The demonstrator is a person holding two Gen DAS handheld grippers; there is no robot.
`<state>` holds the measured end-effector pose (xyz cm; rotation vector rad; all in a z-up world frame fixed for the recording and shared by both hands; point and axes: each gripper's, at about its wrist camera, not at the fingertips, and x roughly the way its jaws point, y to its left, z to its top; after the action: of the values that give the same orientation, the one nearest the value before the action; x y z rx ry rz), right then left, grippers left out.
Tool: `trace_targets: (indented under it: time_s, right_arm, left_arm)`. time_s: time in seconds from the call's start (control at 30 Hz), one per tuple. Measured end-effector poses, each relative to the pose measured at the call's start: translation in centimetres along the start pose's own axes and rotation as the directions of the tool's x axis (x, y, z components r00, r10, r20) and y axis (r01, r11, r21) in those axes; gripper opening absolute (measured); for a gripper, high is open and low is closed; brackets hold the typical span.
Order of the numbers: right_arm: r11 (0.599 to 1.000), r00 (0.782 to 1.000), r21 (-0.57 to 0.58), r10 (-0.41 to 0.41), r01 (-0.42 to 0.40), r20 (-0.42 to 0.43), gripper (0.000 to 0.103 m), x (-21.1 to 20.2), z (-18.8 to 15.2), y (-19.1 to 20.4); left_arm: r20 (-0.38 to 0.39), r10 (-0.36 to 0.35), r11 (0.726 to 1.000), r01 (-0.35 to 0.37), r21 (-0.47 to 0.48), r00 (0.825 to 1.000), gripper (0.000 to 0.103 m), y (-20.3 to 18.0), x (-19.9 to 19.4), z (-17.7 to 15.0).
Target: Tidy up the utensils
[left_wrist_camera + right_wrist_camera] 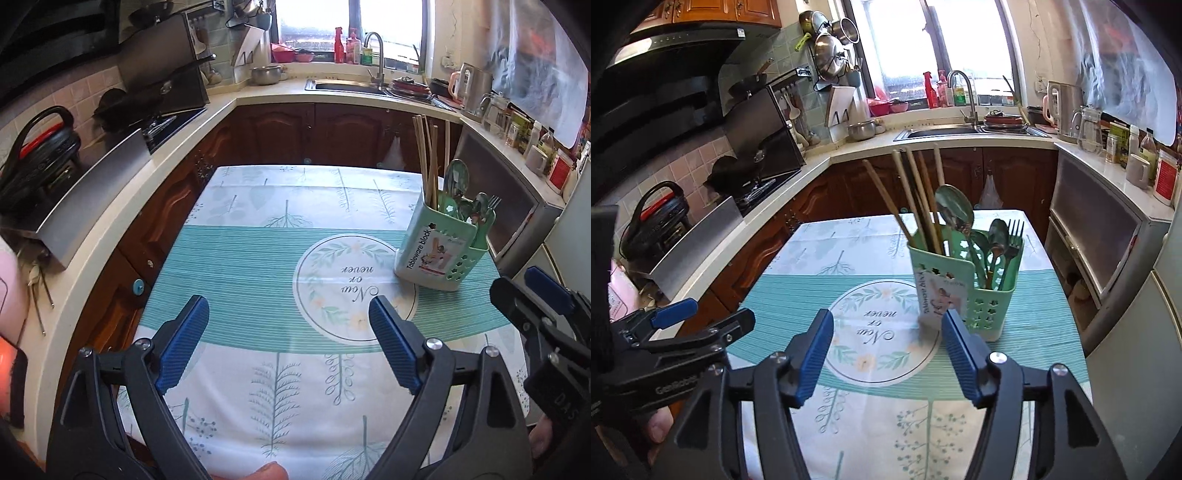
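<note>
Left tool (288, 308) open wide, empty, above table (258, 258). Right tool (886, 325) open, empty, just short of caddy (964, 288). Caddy upright on table's right side, holding chopsticks (916, 192), spoons (955, 208), fork (1014, 236).

A leaf-print tablecloth (258, 206) covers the table, with a green utensil holder (964, 288) standing on it.
</note>
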<state>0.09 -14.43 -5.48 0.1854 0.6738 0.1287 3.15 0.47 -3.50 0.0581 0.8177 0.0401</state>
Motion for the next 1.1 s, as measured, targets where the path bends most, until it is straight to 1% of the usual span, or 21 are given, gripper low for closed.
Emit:
trace_targets:
  time_s: [0.07, 0.13, 0.2, 0.23, 0.27, 0.3, 0.33, 0.4, 0.57, 0.9, 1.1]
  right_arm:
    - [1.0, 1.0, -0.016, -0.01, 0.01, 0.018, 0.069, -0.7, -0.2, 0.8]
    - [0.999, 0.999, -0.042, -0.026, 0.028, 0.039, 0.07, -1.6, -0.5, 1.8]
    - [0.999, 0.998, -0.042, -0.032, 0.034, 0.046, 0.07, -2.2, -0.6, 2.5]
    - [0.999, 0.999, -0.025, -0.025, 0.026, 0.043, 0.071, -2.4, -0.6, 2.6]
    - [1.0, 1.0, 0.019, 0.008, -0.009, 0.026, 0.071, -2.6, -0.6, 2.6]
    - [0.999, 0.999, 0.041, 0.032, -0.033, 0.019, 0.071, -2.6, -0.6, 2.7]
    - [0.998, 0.999, 0.05, 0.041, -0.042, 0.018, 0.071, -2.6, -0.8, 2.9]
    - [1.0, 1.0, 0.02, 0.003, -0.004, 0.025, 0.071, -2.6, -1.0, 3.8]
    - [1.0, 0.999, -0.003, -0.015, 0.015, 0.035, 0.071, -2.8, -1.2, 4.6]
    - [1.0, 0.999, -0.004, -0.016, 0.016, 0.03, 0.071, -2.9, -1.4, 4.8]
    - [1.0, 0.999, -0.004, -0.031, 0.031, 0.027, 0.071, -2.7, -1.4, 4.7]
  left_arm:
    - [0.019, 0.003, 1.0, -0.003, -0.009, 1.0, 0.087, 0.7, -1.1, -0.3]
    - [0.029, 0.007, 1.0, -0.006, -0.024, 1.0, 0.087, 1.1, -2.1, -0.7]
    - [0.036, -0.009, 0.999, 0.01, -0.054, 0.999, 0.087, 1.7, -2.8, -1.1]
    - [0.037, -0.016, 0.998, 0.019, -0.062, 0.999, 0.087, 1.8, -3.1, -1.3]
    - [0.039, -0.02, 0.998, 0.023, -0.065, 0.999, 0.087, 1.9, -3.3, -1.4]
    - [0.04, -0.021, 0.998, 0.023, -0.06, 0.999, 0.087, 2.0, -3.5, -1.6]
    - [0.042, -0.02, 0.998, 0.023, -0.056, 0.999, 0.087, 1.8, -3.5, -1.5]
    - [0.049, -0.015, 0.998, 0.018, -0.053, 0.999, 0.087, 1.9, -3.7, -1.6]
    - [0.052, -0.019, 0.997, 0.023, -0.067, 0.998, 0.087, 2.4, -4.0, -1.8]
    - [0.065, 0.006, 0.999, -0.003, -0.052, 0.998, 0.087, 2.1, -4.1, -1.9]
    - [0.056, 0.009, 0.999, -0.006, -0.05, 0.998, 0.087, 2.0, -3.8, -1.8]
